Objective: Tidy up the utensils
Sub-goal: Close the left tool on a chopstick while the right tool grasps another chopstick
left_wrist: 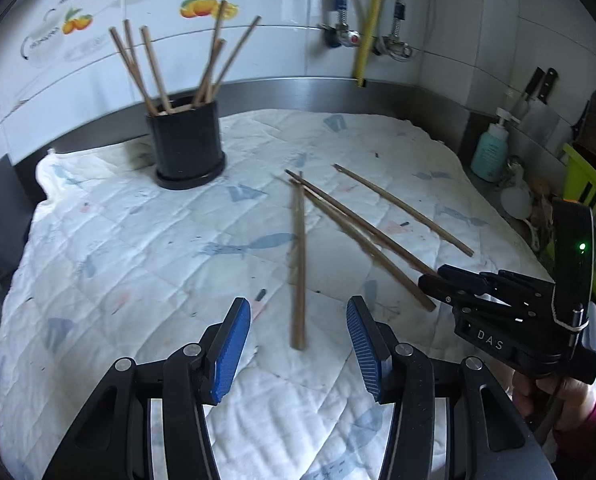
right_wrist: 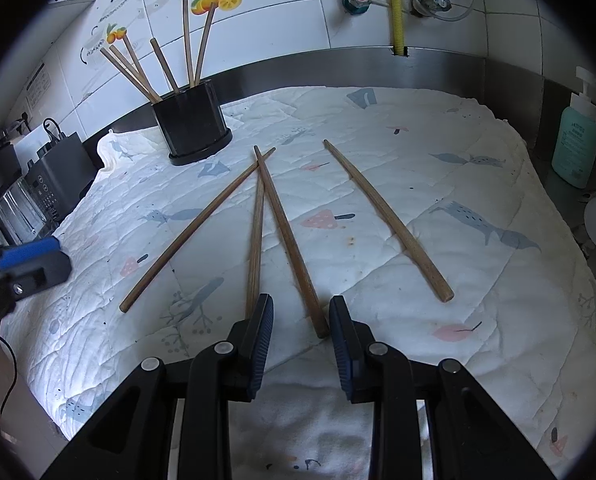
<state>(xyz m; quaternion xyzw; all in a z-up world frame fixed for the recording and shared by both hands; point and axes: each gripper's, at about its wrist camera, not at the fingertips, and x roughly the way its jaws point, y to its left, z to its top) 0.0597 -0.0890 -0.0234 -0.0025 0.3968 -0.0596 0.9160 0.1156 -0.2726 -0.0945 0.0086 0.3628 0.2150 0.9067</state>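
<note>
Several brown wooden chopsticks lie loose on a white quilted cloth (right_wrist: 438, 184). A black holder (left_wrist: 187, 142) at the back left, also in the right wrist view (right_wrist: 192, 120), holds several more upright. My left gripper (left_wrist: 298, 320) is open, its blue pads either side of the near end of one chopstick (left_wrist: 298, 260). My right gripper (right_wrist: 301, 312) is open around the near end of the middle chopstick (right_wrist: 290, 240); it also shows in the left wrist view (left_wrist: 434, 276). Another chopstick (right_wrist: 386, 220) lies apart to the right, another one (right_wrist: 198, 228) to the left.
A tiled wall with pipes and a yellow hose (right_wrist: 396, 4) runs behind. A teal soap bottle (right_wrist: 576, 144) stands at the right. Dark appliances (right_wrist: 58, 172) stand at the left. Knives (left_wrist: 538, 88) and a green rack (left_wrist: 590, 200) are at the far right.
</note>
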